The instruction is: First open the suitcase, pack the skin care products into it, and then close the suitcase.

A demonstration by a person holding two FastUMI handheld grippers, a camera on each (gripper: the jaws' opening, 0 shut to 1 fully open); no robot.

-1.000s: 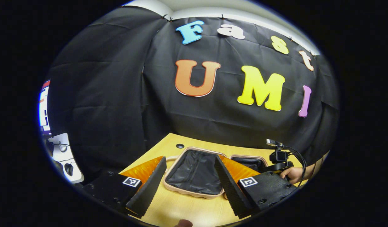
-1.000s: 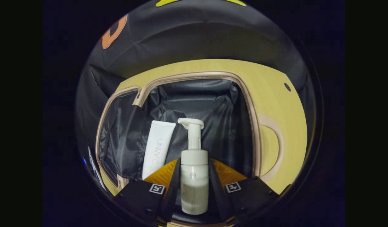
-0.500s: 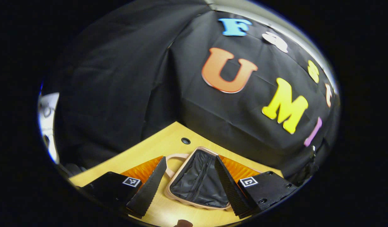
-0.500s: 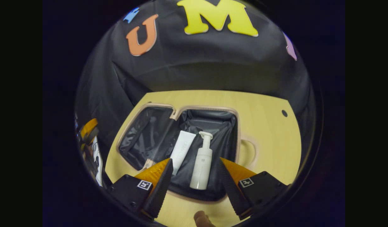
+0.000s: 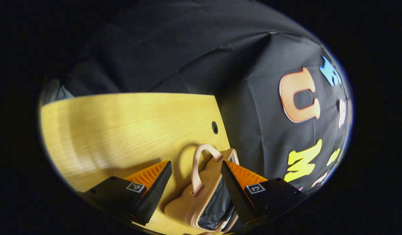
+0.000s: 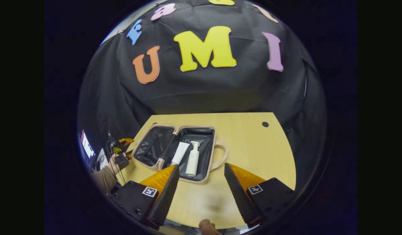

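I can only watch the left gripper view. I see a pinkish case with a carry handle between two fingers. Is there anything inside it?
Observer: Yes. The right gripper view shows the suitcase lying open on the table. A white tube and a white pump bottle lie side by side in the half with the handle.
Operator: Is the other gripper carrying something?
Observer: No. The right gripper is open with nothing between its fingers.
Operator: And the case's other half?
Observer: Its dark lining looks bare, with no product in it.
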